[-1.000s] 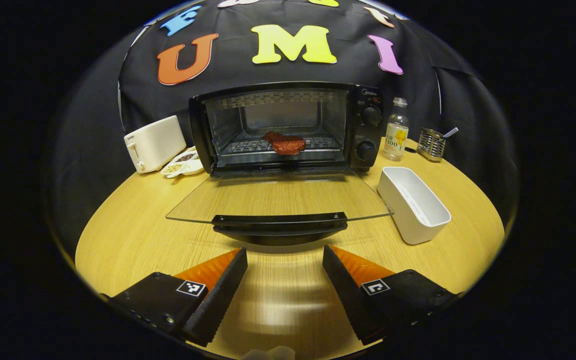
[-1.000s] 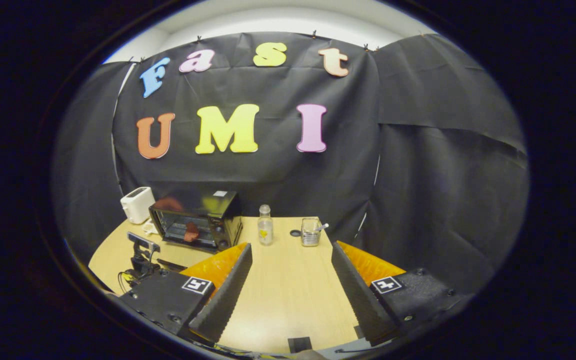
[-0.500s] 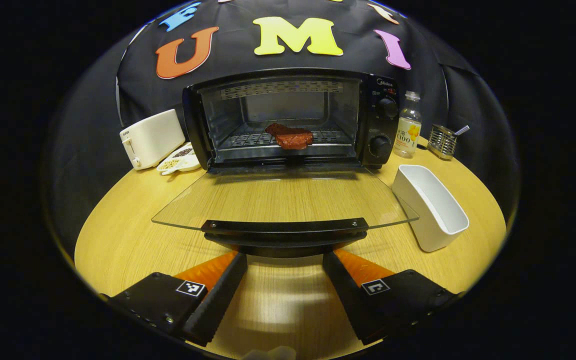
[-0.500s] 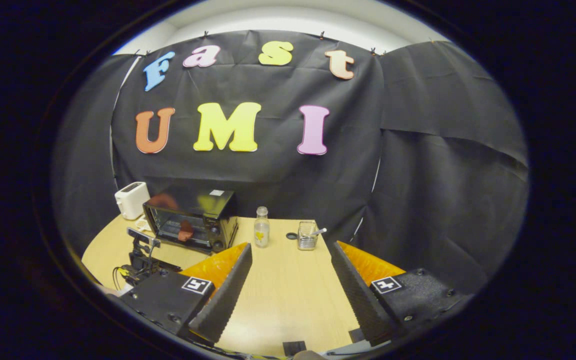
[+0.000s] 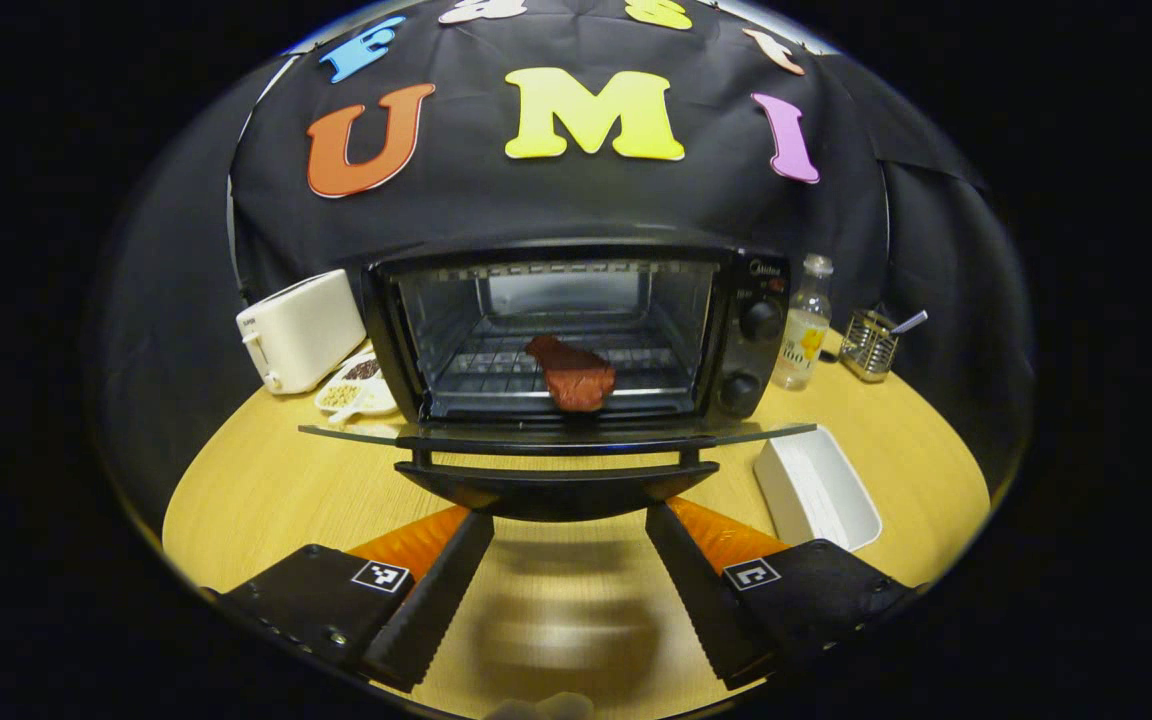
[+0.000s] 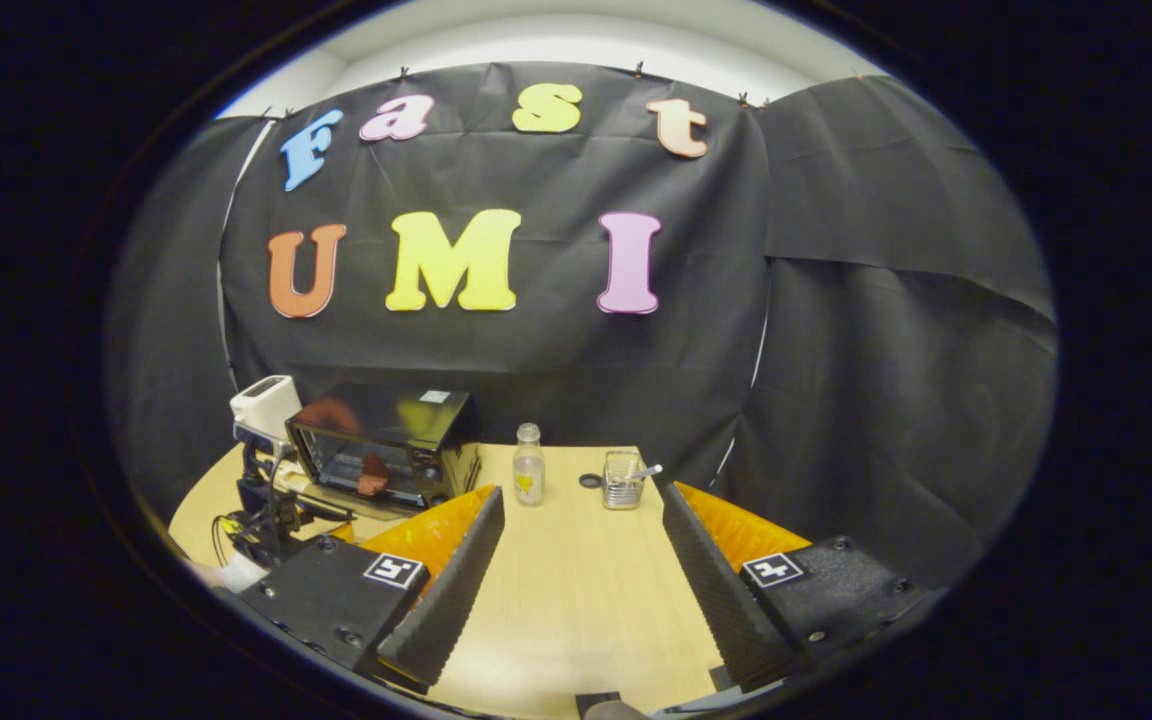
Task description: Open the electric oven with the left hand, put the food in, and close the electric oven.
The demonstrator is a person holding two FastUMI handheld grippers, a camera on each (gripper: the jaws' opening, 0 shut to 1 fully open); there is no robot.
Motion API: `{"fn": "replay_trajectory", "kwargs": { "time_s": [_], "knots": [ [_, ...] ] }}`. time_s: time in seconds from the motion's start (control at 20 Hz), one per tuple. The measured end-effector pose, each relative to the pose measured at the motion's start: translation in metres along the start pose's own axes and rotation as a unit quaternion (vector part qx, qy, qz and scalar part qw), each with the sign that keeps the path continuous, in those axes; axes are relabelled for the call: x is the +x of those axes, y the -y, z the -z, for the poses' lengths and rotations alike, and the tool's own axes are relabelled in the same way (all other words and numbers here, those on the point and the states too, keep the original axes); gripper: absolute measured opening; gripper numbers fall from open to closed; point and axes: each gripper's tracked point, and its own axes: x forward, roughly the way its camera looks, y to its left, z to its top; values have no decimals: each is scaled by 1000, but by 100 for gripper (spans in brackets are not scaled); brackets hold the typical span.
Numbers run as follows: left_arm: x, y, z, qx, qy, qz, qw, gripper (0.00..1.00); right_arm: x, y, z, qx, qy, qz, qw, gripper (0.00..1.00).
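In the left gripper view the black electric oven (image 5: 751, 330) stands with its glass door (image 5: 556, 432) folded down, seen almost edge-on. A red piece of meat (image 5: 574, 375) lies on the rack inside. The door's black handle (image 5: 556, 490) sits just above and ahead of my left gripper (image 5: 566, 520), which is open with nothing between its fingers. In the right gripper view the oven (image 6: 386, 445) is small at the left, with the left gripper (image 6: 266, 515) in front of its door. My right gripper (image 6: 581, 495) is open and empty over the table, away from the oven.
A white toaster (image 5: 298, 330) and a small dish of seeds (image 5: 356, 385) stand left of the oven. To its right are a bottle (image 5: 802, 325) and a wire holder with a spoon (image 5: 868, 345). A white tub (image 5: 816, 490) lies right of the door on the wooden table (image 5: 256, 490).
My left gripper has moved in to the door handle and dropped lower, so the door went from seen from above to edge-on. The right gripper has hardly moved.
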Motion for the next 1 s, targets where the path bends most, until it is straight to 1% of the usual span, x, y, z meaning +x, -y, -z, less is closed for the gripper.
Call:
{"fn": "replay_trajectory", "kwargs": {
  "time_s": [0.2,0.3,0.6,0.8,1.0],
  "knots": [
    [10,0,-47,-3,33,5,999,98,1,2,1,22,-1,7,1000,100],
    [13,0,-56,1,43,5,999,98,4,5,1,23,-3,11,1000,100],
    [9,11,-47,7,39,14,999,98,0,10,0,21,-2,17,1000,100],
    [-7,20,-44,17,47,17,999,98,-6,6,-4,35,5,4,999,100],
    [-30,30,-45,11,59,17,998,98,-26,16,-7,18,17,5,1000,100]
  ]
}}
